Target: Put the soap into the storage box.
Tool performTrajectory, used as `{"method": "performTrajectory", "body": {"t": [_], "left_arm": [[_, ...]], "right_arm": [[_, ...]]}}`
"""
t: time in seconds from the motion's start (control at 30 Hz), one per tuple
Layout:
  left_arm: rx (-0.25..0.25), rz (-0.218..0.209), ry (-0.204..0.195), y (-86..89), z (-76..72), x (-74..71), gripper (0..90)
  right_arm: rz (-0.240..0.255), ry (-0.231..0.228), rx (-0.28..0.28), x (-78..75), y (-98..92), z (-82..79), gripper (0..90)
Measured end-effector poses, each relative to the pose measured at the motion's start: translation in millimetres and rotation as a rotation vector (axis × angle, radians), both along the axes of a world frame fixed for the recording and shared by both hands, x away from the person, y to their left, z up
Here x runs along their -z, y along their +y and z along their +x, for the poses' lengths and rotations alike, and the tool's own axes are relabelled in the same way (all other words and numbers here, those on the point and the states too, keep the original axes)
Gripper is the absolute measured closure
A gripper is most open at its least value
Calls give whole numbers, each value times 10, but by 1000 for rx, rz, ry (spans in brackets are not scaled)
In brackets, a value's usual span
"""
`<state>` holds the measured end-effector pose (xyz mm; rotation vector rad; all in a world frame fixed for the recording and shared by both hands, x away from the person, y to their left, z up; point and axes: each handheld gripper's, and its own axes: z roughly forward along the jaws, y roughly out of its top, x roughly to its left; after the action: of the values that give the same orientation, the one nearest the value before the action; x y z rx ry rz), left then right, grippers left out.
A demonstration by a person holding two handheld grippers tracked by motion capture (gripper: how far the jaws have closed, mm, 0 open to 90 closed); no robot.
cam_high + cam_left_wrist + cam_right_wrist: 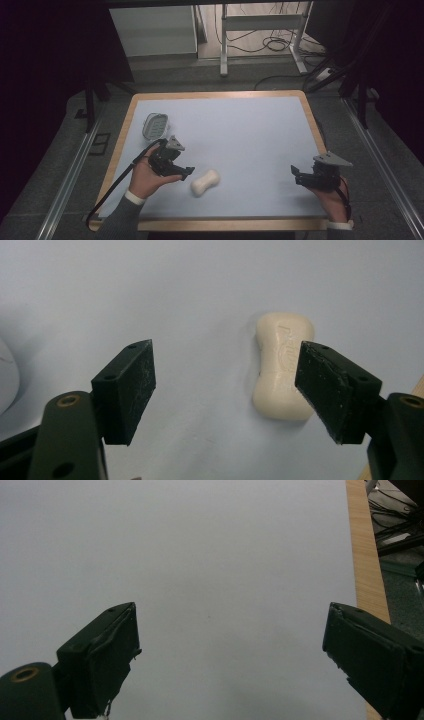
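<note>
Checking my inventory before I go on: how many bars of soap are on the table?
1. The soap bar lies near the front edge, just right of the open left gripper.

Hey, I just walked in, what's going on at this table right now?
A person sits at a table covered in pale blue, holding a two-jaw gripper in each hand. The left gripper is open and close to a cream bar of soap lying flat near the front edge; its jaws are not yet around it. The right gripper is open and holds nothing. A soap dish sits farther back on the left.
</note>
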<state>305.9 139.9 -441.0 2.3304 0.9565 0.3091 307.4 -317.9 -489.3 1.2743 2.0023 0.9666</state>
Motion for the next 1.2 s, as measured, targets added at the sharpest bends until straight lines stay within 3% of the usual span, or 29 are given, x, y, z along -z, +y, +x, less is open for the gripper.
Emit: {"method": "performTrajectory", "body": {"t": [0.27, 0.67, 1.2], "left_arm": [[20, 0, 17, -109, 41, 32, 245], [59, 37, 46, -327, 85, 119, 244], [120, 126, 129, -582, 91, 449, 243]], "right_arm": [[-4, 0, 0, 0, 1, -3, 78], [-9, 3, -2, 11, 13, 1, 78], [-23, 15, -1, 39, 30, 10, 78]]}}
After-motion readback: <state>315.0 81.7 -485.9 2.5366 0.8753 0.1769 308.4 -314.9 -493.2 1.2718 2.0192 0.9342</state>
